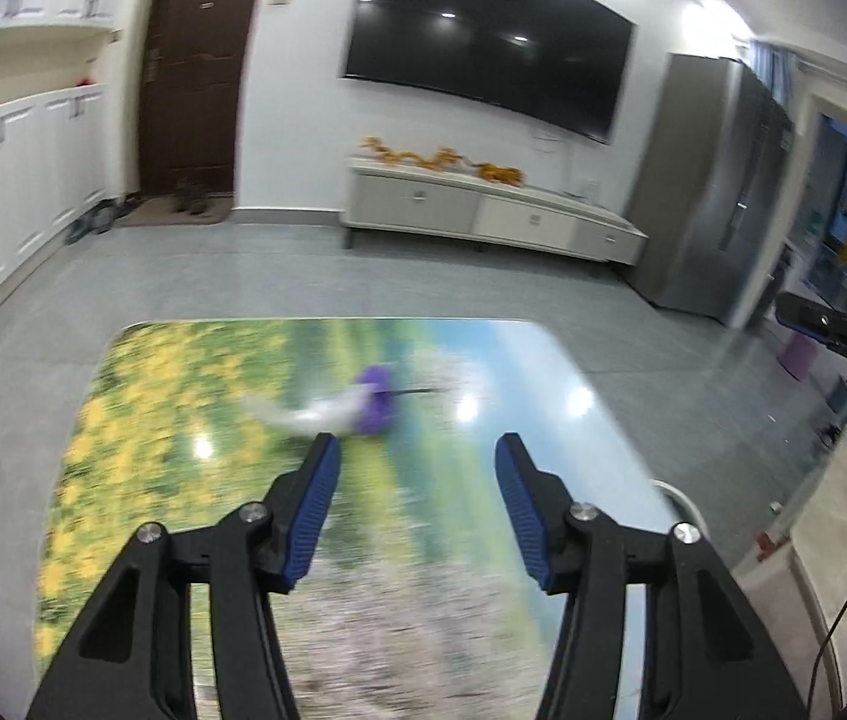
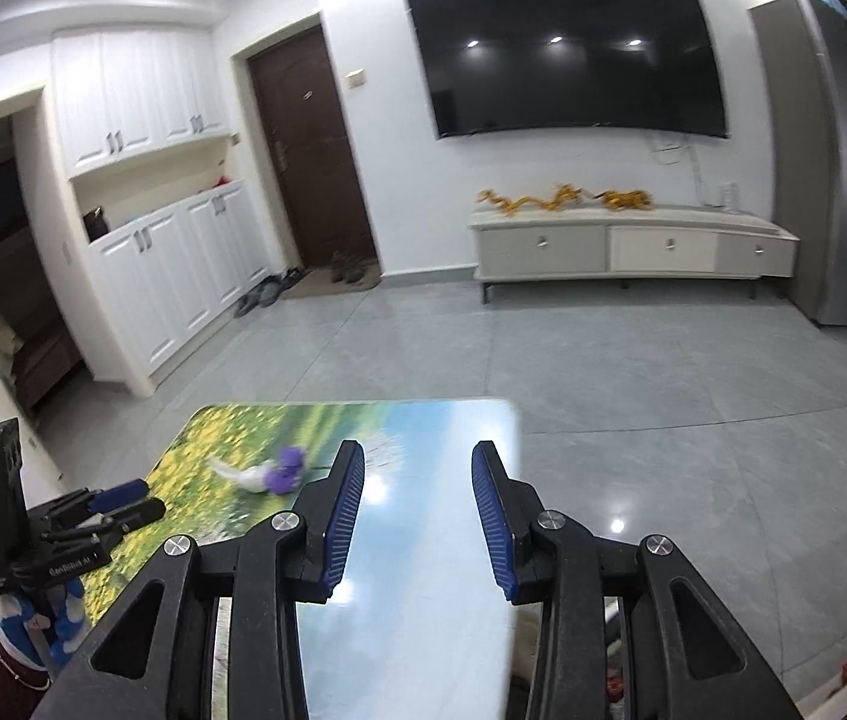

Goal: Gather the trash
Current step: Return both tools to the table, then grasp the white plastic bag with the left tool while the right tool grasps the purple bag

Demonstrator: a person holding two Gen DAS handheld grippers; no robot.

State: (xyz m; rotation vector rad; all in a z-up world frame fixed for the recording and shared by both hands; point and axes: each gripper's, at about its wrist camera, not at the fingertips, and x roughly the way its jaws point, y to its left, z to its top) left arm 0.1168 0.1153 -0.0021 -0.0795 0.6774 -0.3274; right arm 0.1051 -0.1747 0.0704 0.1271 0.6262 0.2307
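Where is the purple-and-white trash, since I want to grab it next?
The purple-and-white trash lies on the printed table, in its far half, ahead of the left hand-held gripper; in the right wrist view it lies left of centre.

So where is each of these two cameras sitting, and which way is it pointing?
Left wrist view: sits on the left hand-held gripper, looking forward and down over the printed table at the purple and white trash; its open, empty fingers show, with the right hand-held gripper at the frame's right edge.
Right wrist view: sits on the right hand-held gripper, facing the same way; its open, empty fingers show, the left one lower left.
Shared: table, trash, television, brown door.
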